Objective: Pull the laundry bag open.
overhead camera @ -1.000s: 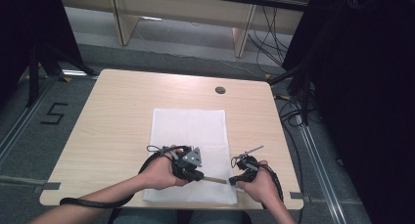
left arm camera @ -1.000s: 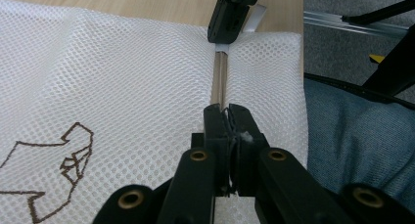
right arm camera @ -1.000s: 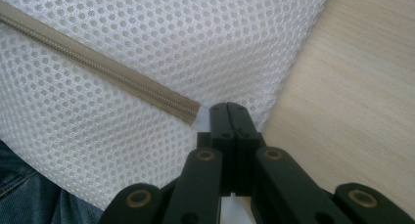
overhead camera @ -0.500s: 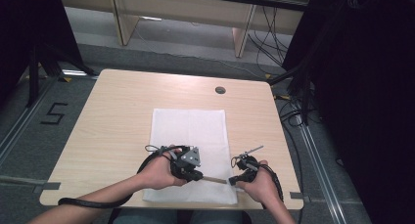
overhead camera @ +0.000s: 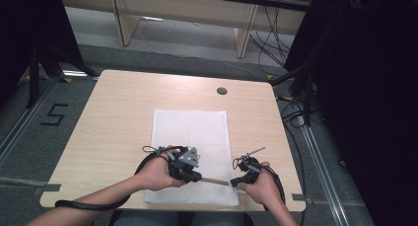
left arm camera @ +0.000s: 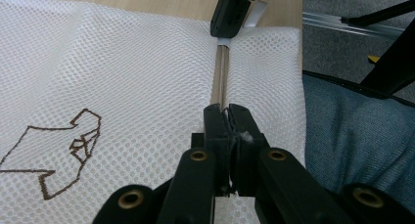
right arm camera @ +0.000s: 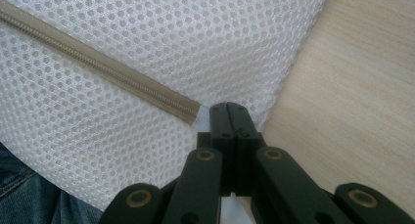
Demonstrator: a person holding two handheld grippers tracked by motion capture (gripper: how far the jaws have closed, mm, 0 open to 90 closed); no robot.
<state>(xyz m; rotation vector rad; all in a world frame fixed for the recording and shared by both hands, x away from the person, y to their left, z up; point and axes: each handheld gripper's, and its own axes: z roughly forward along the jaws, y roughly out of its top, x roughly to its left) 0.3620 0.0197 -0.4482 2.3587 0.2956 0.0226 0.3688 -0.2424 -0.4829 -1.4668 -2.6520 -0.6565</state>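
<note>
A white mesh bag (overhead camera: 190, 132) lies flat on the wooden table (overhead camera: 118, 112), with a beige zipper (overhead camera: 215, 180) along its near edge. My left gripper (overhead camera: 197, 177) is shut on the zipper (left arm camera: 219, 77) at its slider, with a white bit pinched between the jaws of the left gripper (left arm camera: 226, 112). My right gripper (overhead camera: 236, 182) sits at the bag's near right corner. In the right gripper view, my right gripper (right arm camera: 228, 108) is shut on the mesh edge just past the zipper's end (right arm camera: 188, 113). The right gripper (left arm camera: 230, 13) also appears far up the zipper line in the left gripper view.
A brown stitched logo (left arm camera: 58, 155) marks the mesh left of the zipper. A round cable hole (overhead camera: 222, 91) sits at the table's far side. Bare wood (right arm camera: 352, 87) lies right of the bag. The person's jeans (left arm camera: 352, 136) are just past the table's near edge.
</note>
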